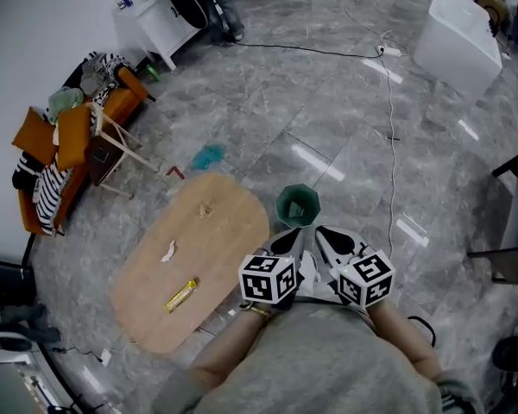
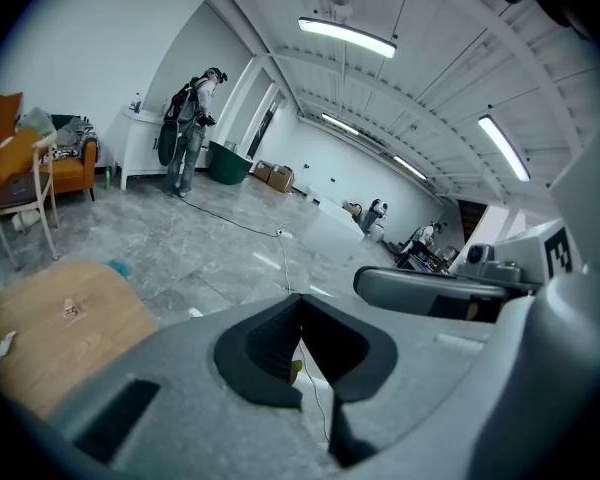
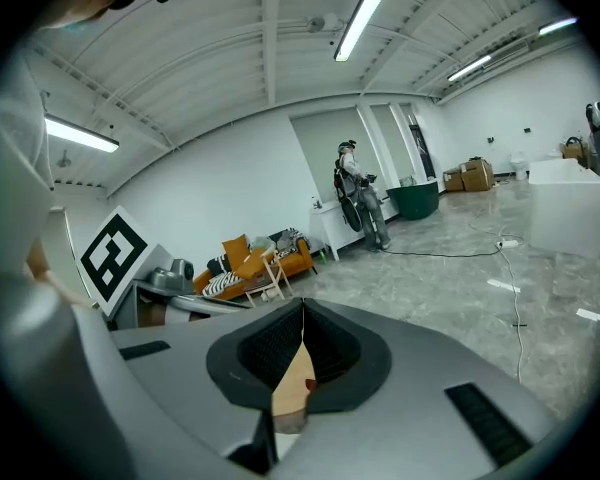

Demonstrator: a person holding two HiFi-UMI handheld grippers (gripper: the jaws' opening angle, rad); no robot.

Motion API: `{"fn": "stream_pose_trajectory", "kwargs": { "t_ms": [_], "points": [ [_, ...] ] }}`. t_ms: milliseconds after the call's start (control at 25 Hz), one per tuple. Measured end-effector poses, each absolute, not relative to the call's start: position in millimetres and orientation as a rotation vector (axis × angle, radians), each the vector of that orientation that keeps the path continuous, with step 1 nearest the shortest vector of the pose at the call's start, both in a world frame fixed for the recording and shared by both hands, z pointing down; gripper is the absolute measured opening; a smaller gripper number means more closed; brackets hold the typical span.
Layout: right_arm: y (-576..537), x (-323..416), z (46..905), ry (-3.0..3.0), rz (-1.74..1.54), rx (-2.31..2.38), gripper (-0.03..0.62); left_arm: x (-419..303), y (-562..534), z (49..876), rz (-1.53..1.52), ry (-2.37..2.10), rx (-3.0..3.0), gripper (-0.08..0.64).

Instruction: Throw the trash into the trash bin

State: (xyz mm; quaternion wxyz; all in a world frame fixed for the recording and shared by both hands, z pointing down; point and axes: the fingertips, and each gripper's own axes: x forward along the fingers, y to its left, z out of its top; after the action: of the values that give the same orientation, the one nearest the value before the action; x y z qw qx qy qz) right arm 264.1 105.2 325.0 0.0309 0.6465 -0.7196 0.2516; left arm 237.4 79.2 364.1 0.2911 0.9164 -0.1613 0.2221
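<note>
1. The left gripper [image 1: 287,241] and the right gripper [image 1: 339,241] sit side by side low in the head view, close to the person's body
2. Both point away from the person and tip a little down, toward the green trash bin [image 1: 298,205] on the floor
3. The left gripper's two fingers are pressed together at the tips, with nothing between them
4. The right gripper's fingers are pressed together too, and they hold nothing
5. The left arm [image 1: 224,358] and the right arm [image 1: 406,333] are bent and come in from each side, so the two marker cubes almost meet
6. The trash bin stands just beside the round end of the wooden table [image 1: 229,235], right in front of both grippers
7. The trash lies on the table: a yellow wrapper [image 1: 180,295], a white scrap [image 1: 168,251] and a small brown scrap [image 1: 205,210], all to the left and apart from the grippers
</note>
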Motion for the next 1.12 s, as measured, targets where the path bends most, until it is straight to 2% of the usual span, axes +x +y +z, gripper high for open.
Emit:
{"fn": "stream_pose_trajectory", "kwargs": {
  "t_ms": [720,1120],
  "points": [
    [104,244,323,-2.294,0.765,1.884,0.009,207,73,353,0.54,-0.583,2.424,0.009],
    [78,203,324,-2.356,0.756,1.747,0.009,157,53,353,0.482,-0.713,2.36,0.009]
  ]
}}
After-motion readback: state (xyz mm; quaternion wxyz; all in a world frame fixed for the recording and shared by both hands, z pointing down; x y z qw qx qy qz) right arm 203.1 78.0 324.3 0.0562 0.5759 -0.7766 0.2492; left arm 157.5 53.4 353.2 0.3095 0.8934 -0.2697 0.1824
